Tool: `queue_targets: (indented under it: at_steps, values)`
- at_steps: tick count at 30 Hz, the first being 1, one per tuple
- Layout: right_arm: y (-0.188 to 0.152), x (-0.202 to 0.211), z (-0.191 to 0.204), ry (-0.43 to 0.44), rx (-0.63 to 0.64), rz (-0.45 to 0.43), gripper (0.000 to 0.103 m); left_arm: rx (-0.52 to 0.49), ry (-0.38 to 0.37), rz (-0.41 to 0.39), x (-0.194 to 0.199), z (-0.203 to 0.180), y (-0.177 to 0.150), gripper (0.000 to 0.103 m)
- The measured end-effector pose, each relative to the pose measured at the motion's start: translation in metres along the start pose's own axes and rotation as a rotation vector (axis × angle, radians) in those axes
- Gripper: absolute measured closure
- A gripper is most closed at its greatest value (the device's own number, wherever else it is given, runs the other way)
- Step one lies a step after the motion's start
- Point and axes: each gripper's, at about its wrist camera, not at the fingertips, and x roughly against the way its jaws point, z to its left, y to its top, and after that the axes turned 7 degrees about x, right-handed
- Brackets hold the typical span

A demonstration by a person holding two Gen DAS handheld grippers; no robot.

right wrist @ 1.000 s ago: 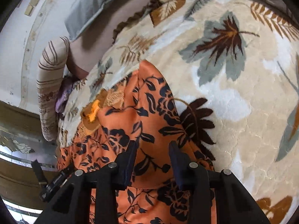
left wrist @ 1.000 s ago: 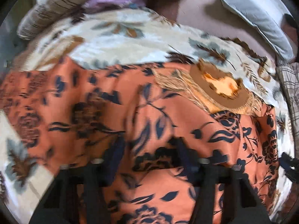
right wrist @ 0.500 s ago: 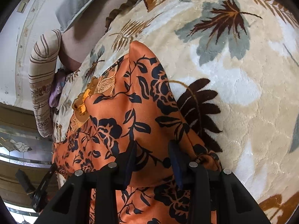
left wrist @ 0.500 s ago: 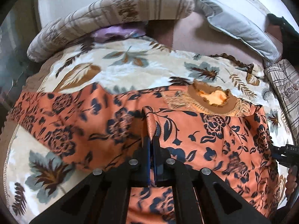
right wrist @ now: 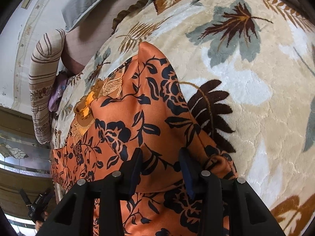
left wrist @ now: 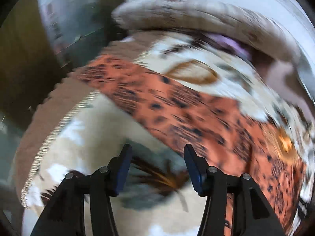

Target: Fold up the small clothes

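Note:
An orange garment (left wrist: pixel 177 114) with dark blue flowers lies spread on a leaf-patterned blanket (left wrist: pixel 82 137). The left wrist view is blurred. My left gripper (left wrist: pixel 156 163) hangs over bare blanket just left of the garment's edge. Its jaws are opening and nothing is between them. In the right wrist view the garment (right wrist: pixel 122 129) shows its gold embroidered neckline (right wrist: pixel 86 106) at the left. My right gripper (right wrist: pixel 160 163) sits low on the cloth near a folded edge. Its jaws are opening, and orange cloth lies between the pads without being pinched.
A striped bolster (left wrist: pixel 187 13) (right wrist: pixel 43 78) lies along the head of the bed, with a purple cloth (right wrist: pixel 55 96) tucked beside it. A grey pillow (right wrist: pixel 88 2) lies further back. The blanket's fringed edge (left wrist: pixel 39 157) drops off at the left.
My left gripper was shut on a pinch of the orange cloth half a second ago; it has let go, opened and swung left off the garment. The right gripper stayed put, jaws slightly wider.

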Motion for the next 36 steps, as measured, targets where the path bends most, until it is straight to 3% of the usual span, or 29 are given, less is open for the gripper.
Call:
queue_targets:
  at_steps: [5, 8, 17, 21, 30, 32, 36]
  values:
    - [-0.007, 0.021, 0.041, 0.046, 0.140, -0.124, 0.060, 0.177, 0.067, -0.006, -0.022, 0.050, 0.036, 0.048]
    - [-0.010, 0.020, 0.062, 0.051, 0.210, -0.139, 0.060, 0.251, 0.084, -0.002, -0.040, 0.067, 0.050, 0.048]
    - [-0.006, -0.014, 0.067, 0.067, 0.199, -0.052, 0.060, 0.449, -0.070, 0.030, -0.090, 0.098, 0.082, 0.048]
    - [-0.005, -0.018, 0.075, 0.052, 0.243, -0.061, 0.060, 0.470, -0.122, 0.051, -0.113, 0.093, 0.082, 0.074]
    - [-0.007, -0.019, 0.088, 0.002, 0.332, -0.083, 0.060, 0.516, -0.110, 0.026, -0.130, 0.090, 0.089, 0.074]
    - [-0.006, -0.017, 0.088, 0.005, 0.336, -0.092, 0.060, 0.469, -0.088, 0.004, -0.123, 0.083, 0.090, 0.094]
    - [-0.003, -0.008, 0.083, 0.010, 0.315, -0.115, 0.060, 0.362, -0.075, -0.075, -0.095, 0.061, 0.095, 0.097]
